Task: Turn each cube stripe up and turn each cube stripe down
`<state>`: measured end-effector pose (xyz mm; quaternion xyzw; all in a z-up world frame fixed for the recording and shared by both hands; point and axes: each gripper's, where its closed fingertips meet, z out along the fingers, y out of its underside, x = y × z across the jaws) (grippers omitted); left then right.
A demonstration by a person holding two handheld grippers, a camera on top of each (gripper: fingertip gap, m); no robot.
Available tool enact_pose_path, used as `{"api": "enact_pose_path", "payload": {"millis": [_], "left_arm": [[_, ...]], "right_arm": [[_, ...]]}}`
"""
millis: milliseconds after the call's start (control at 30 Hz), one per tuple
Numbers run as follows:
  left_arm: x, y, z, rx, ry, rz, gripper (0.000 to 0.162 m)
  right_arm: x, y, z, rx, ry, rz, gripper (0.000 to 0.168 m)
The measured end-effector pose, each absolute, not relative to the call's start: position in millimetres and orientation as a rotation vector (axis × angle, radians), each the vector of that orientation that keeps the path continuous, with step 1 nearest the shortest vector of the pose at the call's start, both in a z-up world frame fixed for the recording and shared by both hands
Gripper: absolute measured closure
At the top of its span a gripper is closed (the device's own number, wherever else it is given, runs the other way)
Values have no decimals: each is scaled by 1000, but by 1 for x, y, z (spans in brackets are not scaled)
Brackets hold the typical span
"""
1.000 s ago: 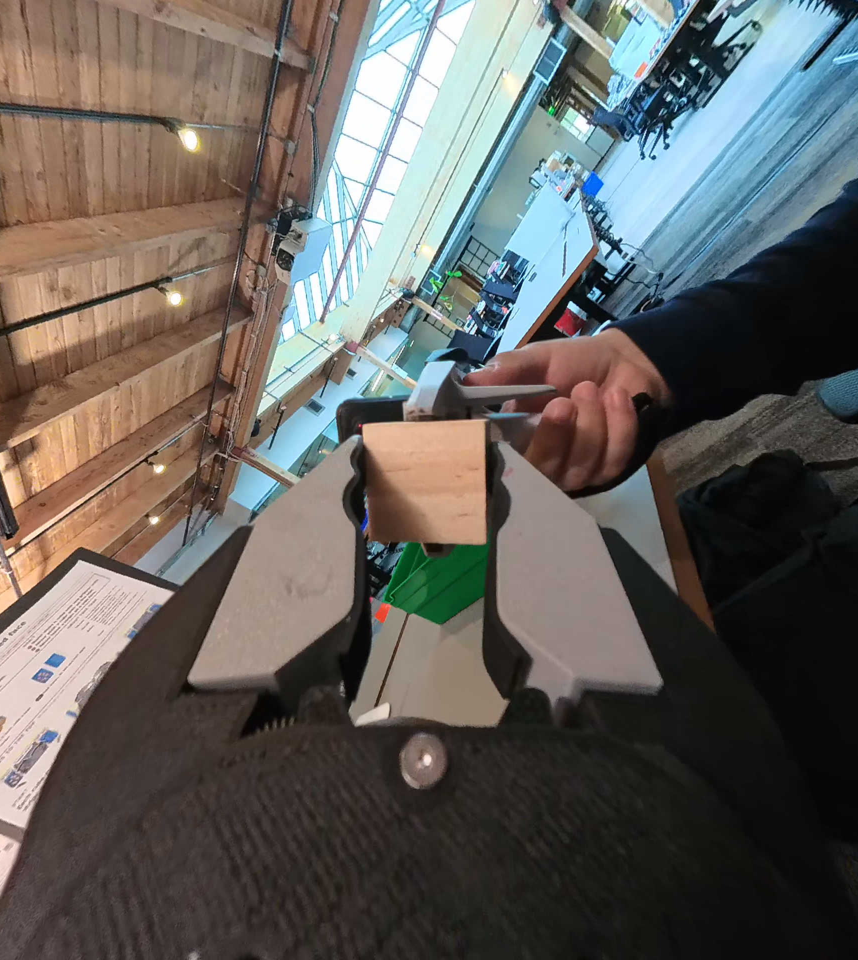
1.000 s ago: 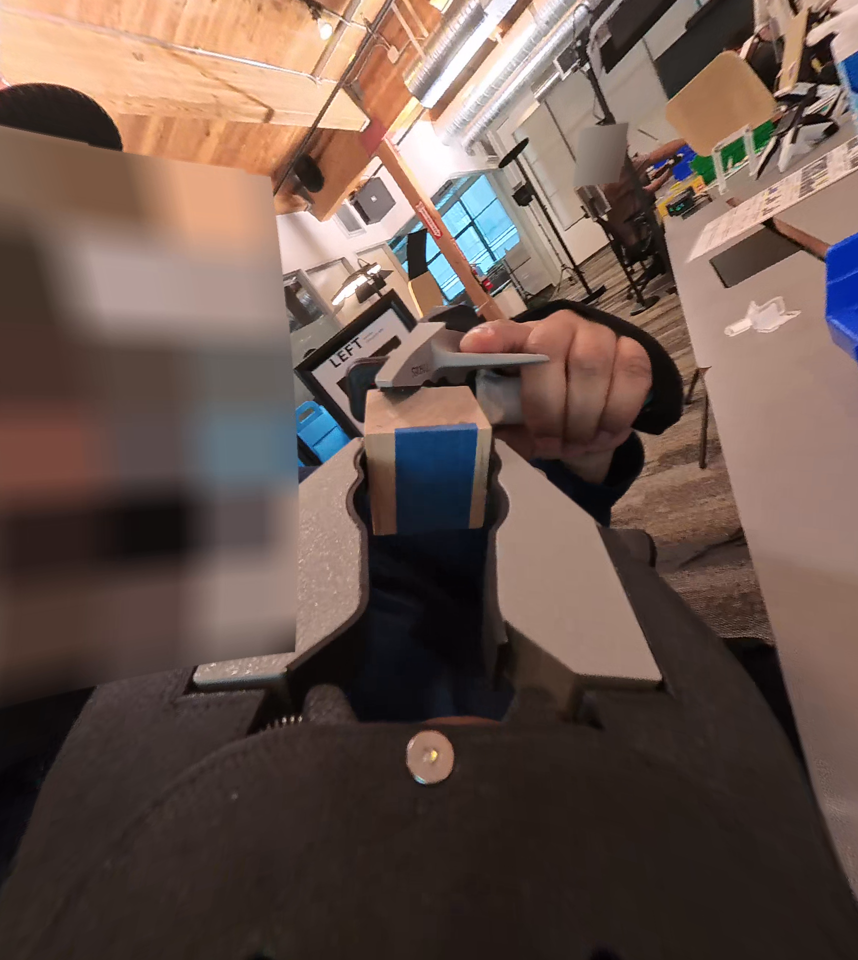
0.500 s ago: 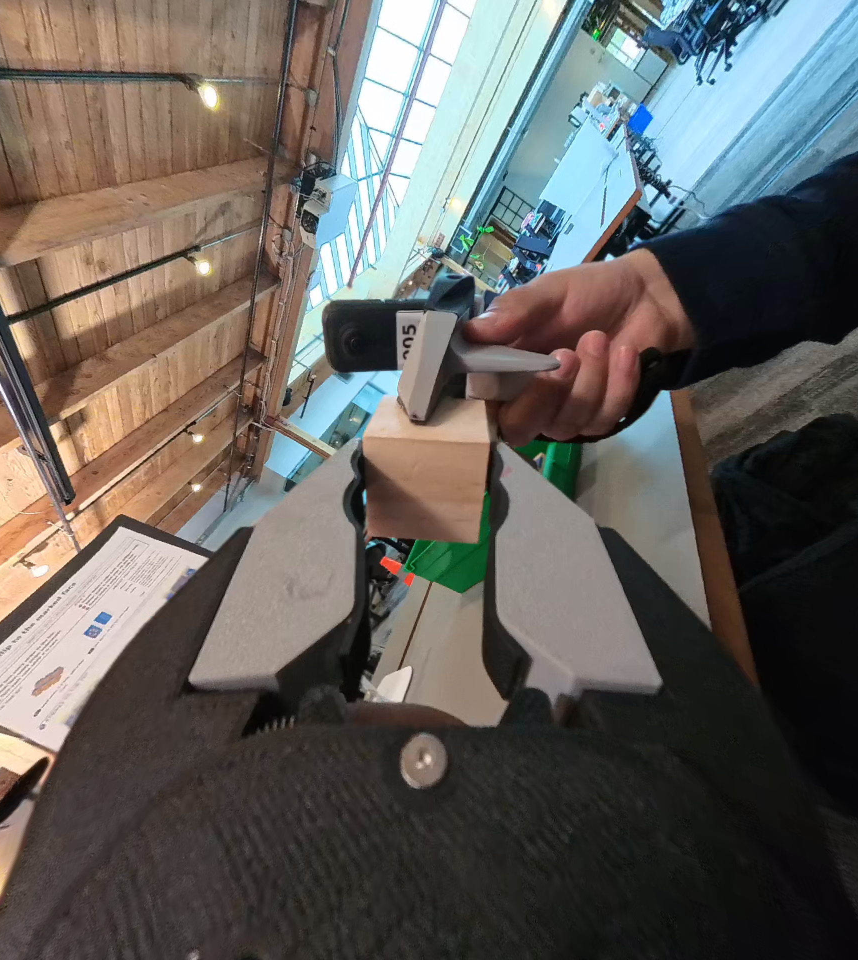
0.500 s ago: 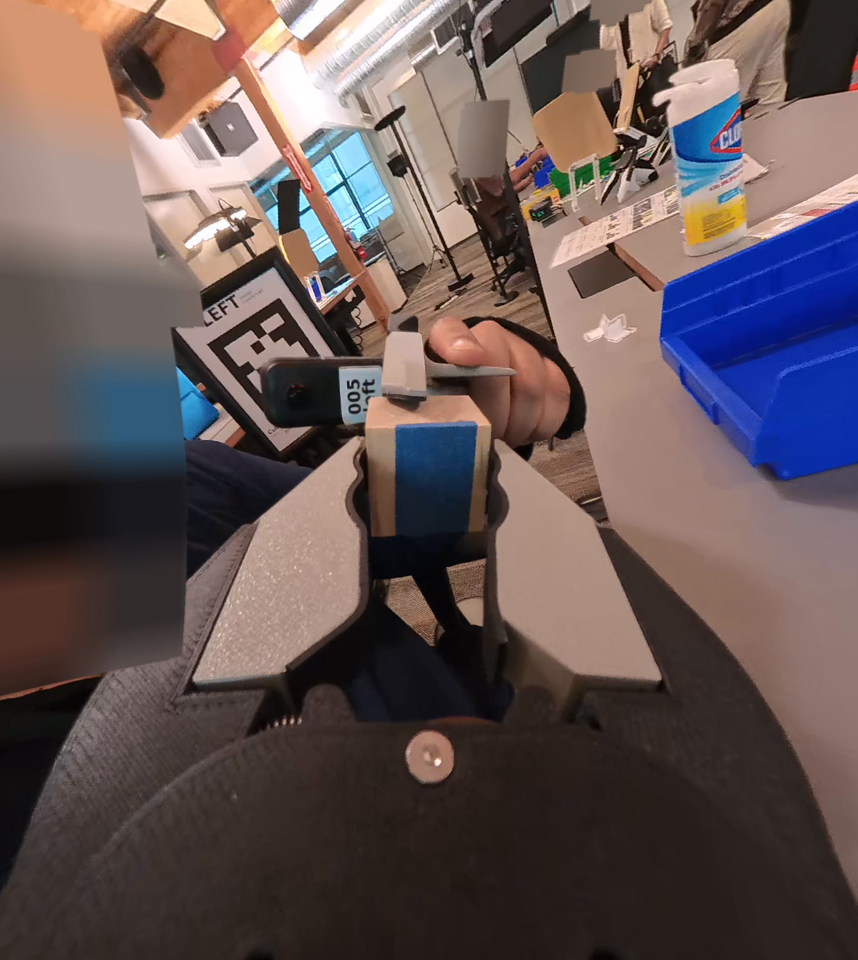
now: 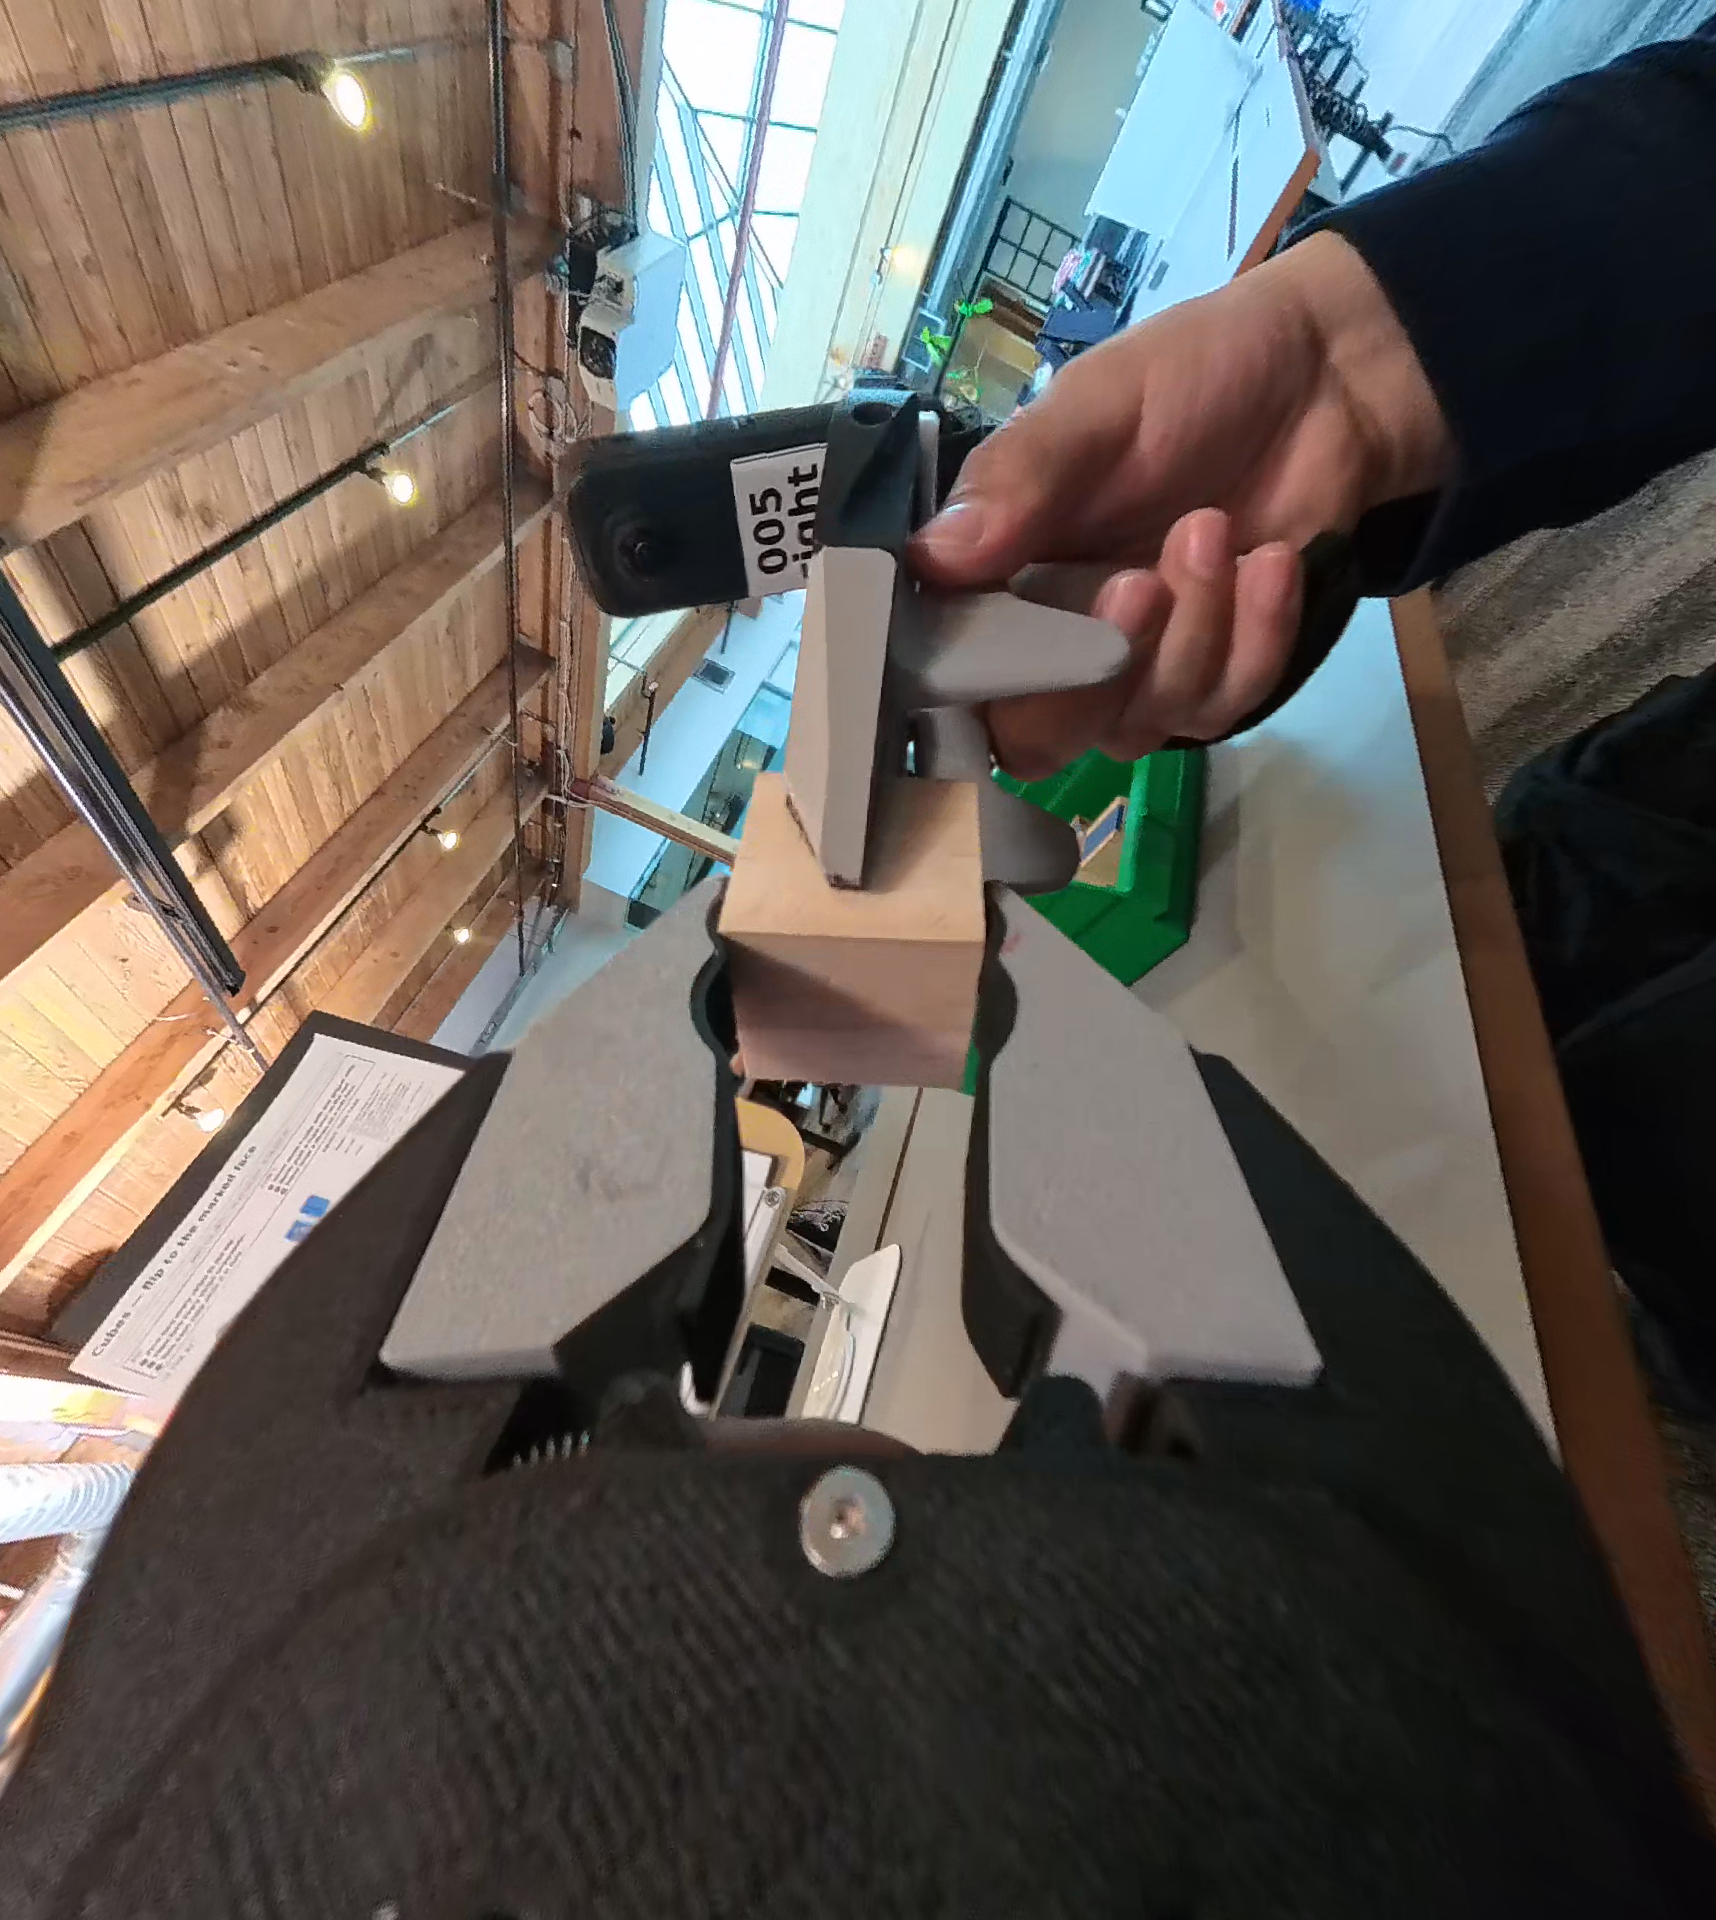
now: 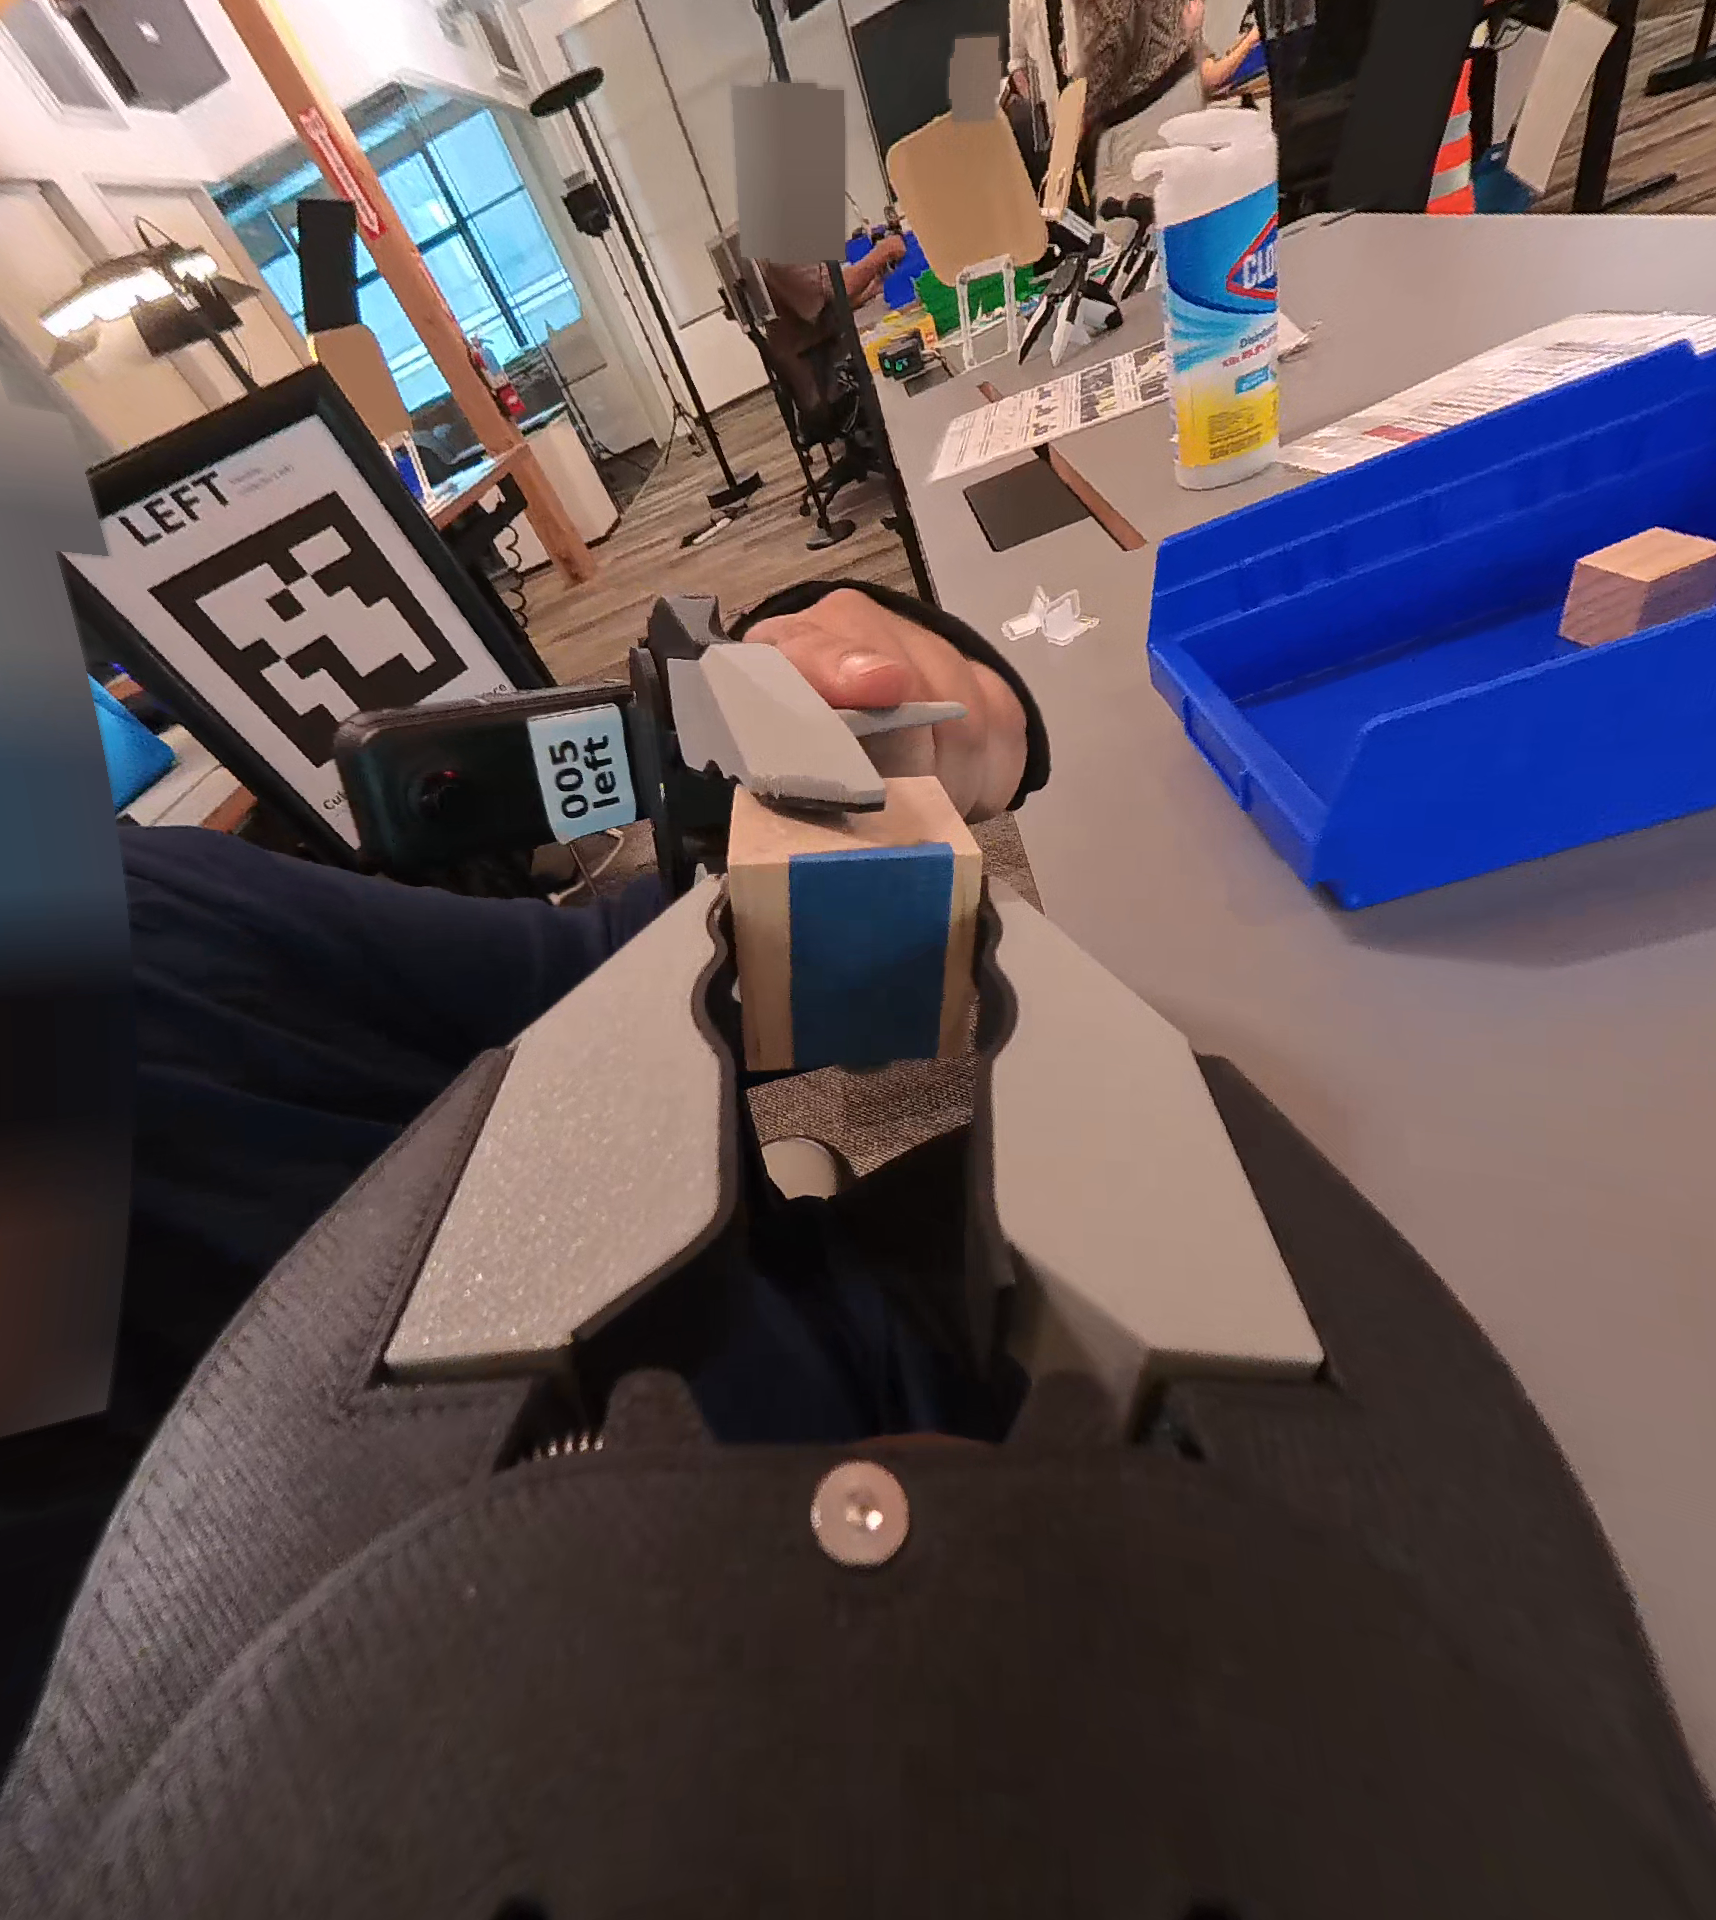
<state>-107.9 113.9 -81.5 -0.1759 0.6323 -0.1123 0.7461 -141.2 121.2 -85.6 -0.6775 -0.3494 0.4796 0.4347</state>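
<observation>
A: The wooden cube (image 5: 852, 961) is being held in mid-air, clamped by both the left gripper (image 5: 849, 977) and the right gripper (image 6: 854, 961).

B: Is the blue stripe (image 6: 869, 956) being shown?

A: Yes, toward the right wrist camera. A second cube (image 6: 1643, 587) is lying in the blue bin (image 6: 1456, 748) on the grey table (image 6: 1456, 1091).

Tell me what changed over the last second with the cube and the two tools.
Both views swung: the right wrist view turned off the person toward the grey table, bringing a blue bin with a second cube into sight. The right tool now stands steeper against the cube. Unchanged: both the left tool and the right tool stay clamped on the cube, held in the air, its blue stripe facing the right camera.
</observation>
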Motion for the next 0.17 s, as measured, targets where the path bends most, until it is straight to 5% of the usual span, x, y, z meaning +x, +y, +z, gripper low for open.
{"api": "enact_pose_path", "payload": {"millis": [167], "left_arm": [[-109, 107, -78, -344, 1380, -245, 119]], "right_arm": [[-142, 113, -78, -1642, -878, 1287, 126]]}}
